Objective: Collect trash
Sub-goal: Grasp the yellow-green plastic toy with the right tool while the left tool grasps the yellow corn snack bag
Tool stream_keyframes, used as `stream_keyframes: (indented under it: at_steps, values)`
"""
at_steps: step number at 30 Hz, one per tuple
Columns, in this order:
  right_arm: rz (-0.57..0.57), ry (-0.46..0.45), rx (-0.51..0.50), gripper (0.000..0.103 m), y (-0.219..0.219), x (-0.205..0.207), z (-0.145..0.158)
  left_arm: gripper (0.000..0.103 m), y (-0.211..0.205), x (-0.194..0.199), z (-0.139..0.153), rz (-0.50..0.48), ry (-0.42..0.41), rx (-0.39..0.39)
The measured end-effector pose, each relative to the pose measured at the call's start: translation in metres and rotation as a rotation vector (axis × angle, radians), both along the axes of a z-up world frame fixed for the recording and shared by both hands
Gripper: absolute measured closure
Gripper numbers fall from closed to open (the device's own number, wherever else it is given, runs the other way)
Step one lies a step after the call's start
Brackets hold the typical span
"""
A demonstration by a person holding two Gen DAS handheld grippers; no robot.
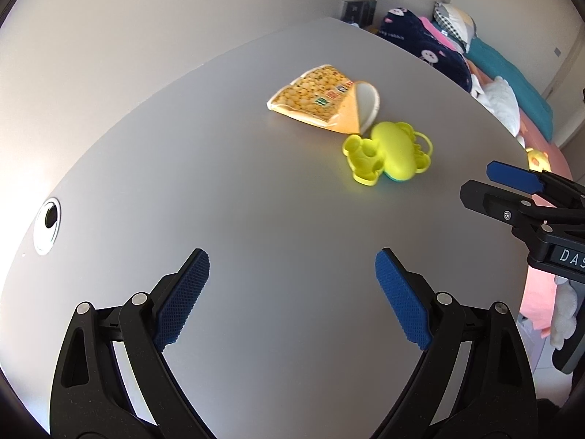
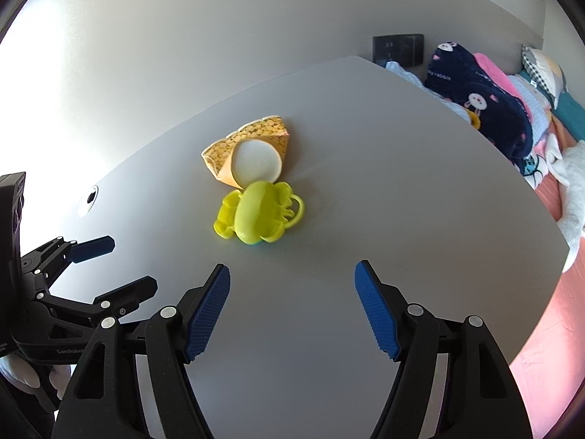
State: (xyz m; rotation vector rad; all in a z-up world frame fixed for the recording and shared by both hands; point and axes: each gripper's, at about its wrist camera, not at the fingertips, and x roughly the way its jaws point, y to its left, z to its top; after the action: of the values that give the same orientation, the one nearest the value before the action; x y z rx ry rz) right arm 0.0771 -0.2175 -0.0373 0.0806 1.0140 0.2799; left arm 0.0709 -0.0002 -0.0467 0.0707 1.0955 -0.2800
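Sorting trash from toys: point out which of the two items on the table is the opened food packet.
The orange-yellow snack bag, mouth gaping white, behind the lime plastic toy.

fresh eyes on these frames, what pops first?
The neon yellow-green plastic toy mid-table, touching the opened yellow snack packet just behind it. Then both grippers, left gripper and right gripper, open and empty above the bare grey table.

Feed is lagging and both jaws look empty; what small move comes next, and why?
Probably ease the right gripper forward toward the yellow snack packet. Its jaws stand open and empty, short of the packet, which lies on the table just behind the yellow-green plastic toy.
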Motion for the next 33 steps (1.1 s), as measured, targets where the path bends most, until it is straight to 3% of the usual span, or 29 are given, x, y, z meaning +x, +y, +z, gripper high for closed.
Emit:
stream_keyframes:
  at_steps: [9,19,24,26,30,33]
  values:
    - [-0.054,0.045,0.080,0.032,0.014,0.039,-0.013,0.014,0.016,0.011,-0.003,0.032,0.001,0.004]
    - [-0.061,0.072,0.090,0.032,0.022,0.058,-0.030,0.014,0.017,0.021,-0.004,0.039,0.002,0.005]
    - [-0.043,0.089,0.090,0.040,0.021,0.061,-0.037,0.014,0.017,0.023,-0.004,0.041,0.006,0.009]
    - [-0.033,0.084,0.081,0.049,0.022,0.060,-0.037,0.014,0.016,0.023,-0.004,0.040,0.006,0.010]
    - [-0.006,0.090,0.071,0.050,0.023,0.060,-0.037,0.014,0.012,0.026,-0.003,0.034,0.001,0.011]
    - [-0.008,0.082,0.094,0.063,0.016,0.058,-0.034,0.014,0.008,0.026,0.000,0.027,-0.007,0.010]
